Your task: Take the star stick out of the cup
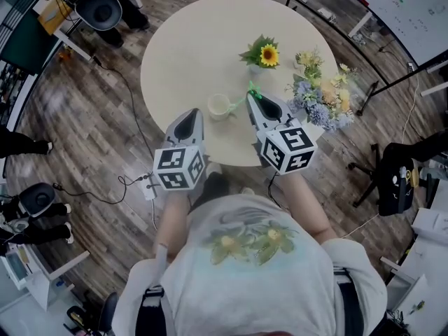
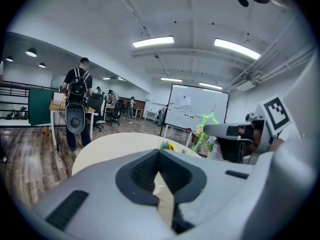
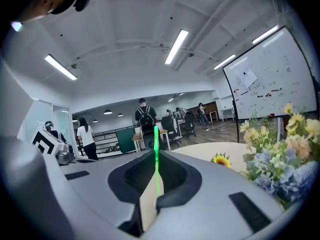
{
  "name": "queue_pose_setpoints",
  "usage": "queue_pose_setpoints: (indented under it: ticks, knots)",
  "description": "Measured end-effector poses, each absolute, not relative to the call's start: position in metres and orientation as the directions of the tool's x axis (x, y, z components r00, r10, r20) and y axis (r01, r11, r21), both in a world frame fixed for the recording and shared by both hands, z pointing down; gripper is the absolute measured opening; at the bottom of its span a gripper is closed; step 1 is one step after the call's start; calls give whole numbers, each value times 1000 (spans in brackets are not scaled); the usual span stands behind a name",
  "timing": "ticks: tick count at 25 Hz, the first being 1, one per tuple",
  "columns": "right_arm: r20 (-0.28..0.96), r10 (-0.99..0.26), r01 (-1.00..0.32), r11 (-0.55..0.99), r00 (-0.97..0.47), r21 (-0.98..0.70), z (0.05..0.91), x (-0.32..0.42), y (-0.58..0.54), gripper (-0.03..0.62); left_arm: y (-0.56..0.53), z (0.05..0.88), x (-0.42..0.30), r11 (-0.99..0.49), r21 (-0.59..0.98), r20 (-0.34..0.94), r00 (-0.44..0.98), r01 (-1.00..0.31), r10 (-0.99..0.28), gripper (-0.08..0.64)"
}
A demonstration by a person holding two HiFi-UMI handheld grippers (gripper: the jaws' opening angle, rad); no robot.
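A thin green star stick is pinched in my right gripper, its star just beyond the jaw tips. The shaft slants down-left toward the rim of a pale cup on the round table; whether its lower end is still inside the cup I cannot tell. In the right gripper view the stick runs straight up out of the right gripper. My left gripper hovers shut and empty just left of the cup. From the left gripper, I see the star beside the right gripper.
A potted sunflower stands behind the cup, and a mixed bouquet fills the table's right edge, close to my right gripper. Office chairs and cables ring the table. A person with a backpack stands far off.
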State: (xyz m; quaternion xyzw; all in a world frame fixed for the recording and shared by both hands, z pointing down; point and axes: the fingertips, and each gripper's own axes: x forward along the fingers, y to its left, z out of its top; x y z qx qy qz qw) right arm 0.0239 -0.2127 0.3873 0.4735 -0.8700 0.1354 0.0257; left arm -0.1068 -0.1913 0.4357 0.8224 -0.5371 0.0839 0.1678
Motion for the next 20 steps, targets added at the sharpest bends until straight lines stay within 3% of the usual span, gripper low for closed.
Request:
queue_pose_setpoints:
  ticks: [20]
  knots:
    - [278, -745, -794, 583, -607, -171, 416, 5, -178, 31, -168, 429, -89, -368, 133, 289, 391, -920, -874, 3]
